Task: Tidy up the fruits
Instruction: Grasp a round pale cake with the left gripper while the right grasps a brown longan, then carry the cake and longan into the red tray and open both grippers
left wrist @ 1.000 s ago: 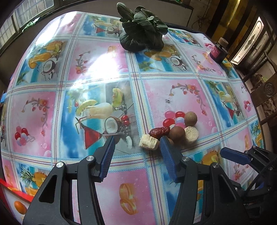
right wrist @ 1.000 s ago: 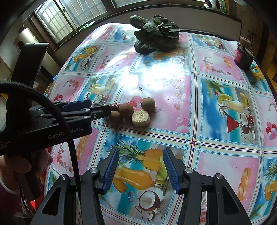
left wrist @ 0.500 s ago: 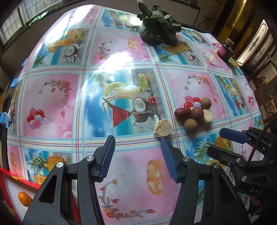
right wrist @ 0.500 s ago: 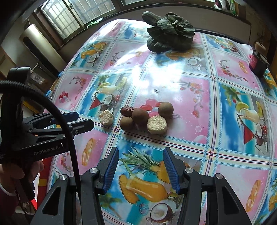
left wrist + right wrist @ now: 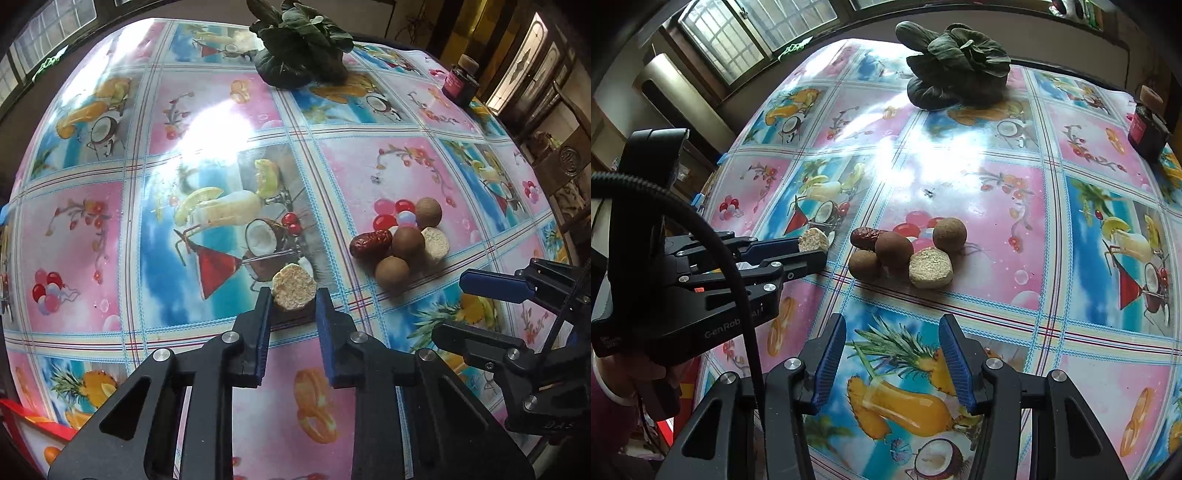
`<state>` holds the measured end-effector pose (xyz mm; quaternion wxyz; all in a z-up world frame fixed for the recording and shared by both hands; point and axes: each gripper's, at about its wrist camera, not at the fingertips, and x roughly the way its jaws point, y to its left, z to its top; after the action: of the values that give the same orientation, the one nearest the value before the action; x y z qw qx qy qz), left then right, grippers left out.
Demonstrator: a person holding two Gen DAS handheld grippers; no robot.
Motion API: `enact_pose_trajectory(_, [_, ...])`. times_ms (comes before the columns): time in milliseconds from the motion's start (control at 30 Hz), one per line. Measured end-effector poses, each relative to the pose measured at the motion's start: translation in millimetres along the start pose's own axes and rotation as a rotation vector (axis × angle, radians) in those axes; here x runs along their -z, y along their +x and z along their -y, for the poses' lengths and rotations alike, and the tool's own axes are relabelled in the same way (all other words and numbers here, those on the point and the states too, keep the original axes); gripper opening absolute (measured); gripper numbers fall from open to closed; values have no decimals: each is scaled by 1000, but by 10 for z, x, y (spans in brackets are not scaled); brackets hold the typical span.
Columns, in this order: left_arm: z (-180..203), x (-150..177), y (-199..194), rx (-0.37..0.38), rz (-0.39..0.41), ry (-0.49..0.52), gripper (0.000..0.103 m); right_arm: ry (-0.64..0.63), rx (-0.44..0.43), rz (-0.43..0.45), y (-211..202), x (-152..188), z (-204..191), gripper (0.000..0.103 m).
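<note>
While the right gripper [image 5: 892, 363] hangs open and empty, the left gripper [image 5: 293, 308], jaws just closed, pinches the pale crumbly fruit piece [image 5: 294, 291] on the tablecloth [image 5: 221, 122], apart from the fruit cluster [image 5: 402, 240]: secured, ready for relocation.

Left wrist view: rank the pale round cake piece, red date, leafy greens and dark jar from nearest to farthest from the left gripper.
1. Pale round cake piece, between the left gripper's pads.
2. Red date, right of the gripper, at the left edge of the fruit cluster.
3. Leafy greens and dark jar, both at the table's far edge; too close to call.
</note>
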<state>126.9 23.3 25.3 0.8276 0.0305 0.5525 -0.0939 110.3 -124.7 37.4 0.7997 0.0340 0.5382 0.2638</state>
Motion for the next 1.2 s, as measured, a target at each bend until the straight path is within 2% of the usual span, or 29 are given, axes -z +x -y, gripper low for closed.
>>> enact_pose_trajectory(233, [-152,140,-150,-11,11,-88,22,28,-49,9,167,-110,-85,46])
enact_pose_trajectory(367, [-179,235,-232,-26,15,-117,22,35,-25,33,265,-225,-131,39])
enact_pose_trajectory(467, [-200,319,-282,-26,14,-144,22,7,21,37,322,-290,-185,28])
enact_pose_trajectory(500, [-201,352,-300,-31,13,-149,22,-11,39,33,329,-295,-207,22])
enact_pose_trajectory(700, [-250,542,-451,-42,13,-200,22,-51,42,1,233,-164,-202,21])
enact_pose_trajectory(833, [-280,689,-595,-83,24,-218,22,-59,14,14,58,-85,-272,21])
enact_pose_trajectory(1200, [-513,1179,-968,-172,12,-323,22,-144,-88,6,-164,206,-907,21])
